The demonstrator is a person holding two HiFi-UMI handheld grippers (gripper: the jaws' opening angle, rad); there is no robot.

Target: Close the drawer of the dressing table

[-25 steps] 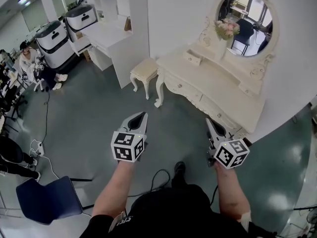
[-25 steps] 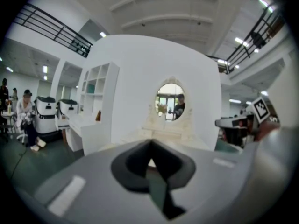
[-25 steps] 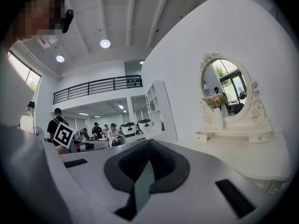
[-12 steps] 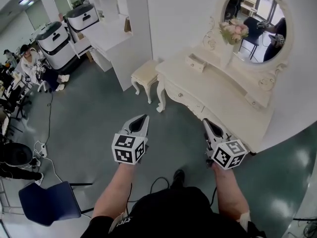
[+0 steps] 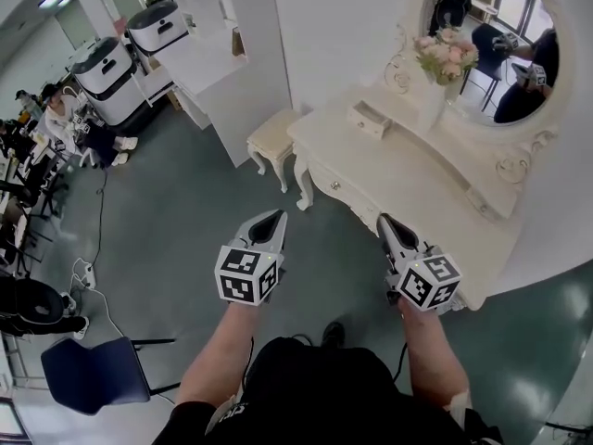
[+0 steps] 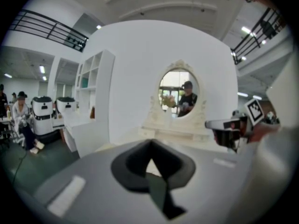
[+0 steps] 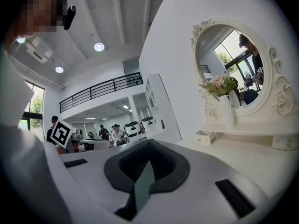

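A wide stretch of bare green floor (image 5: 176,202) is left open on the side of the dressing table (image 5: 426,188) where the stool (image 5: 271,135) stands. The table's curved front edge is met just ahead of the right gripper (image 5: 384,221), whose tip is seen against that edge in the head view. The left gripper (image 5: 274,216) is held over the floor, short of the table's front. Both grippers are carried with jaws pressed together and nothing between them.

Compared with a second ago, the table is seen nearer and larger. The right gripper, then short of the front edge, is now at it.

The small drawer (image 5: 369,119) is found pulled out of the raised shelf at the back of the tabletop, on the stool side of the flower vase (image 5: 435,100) — beyond both grippers and apart from each.
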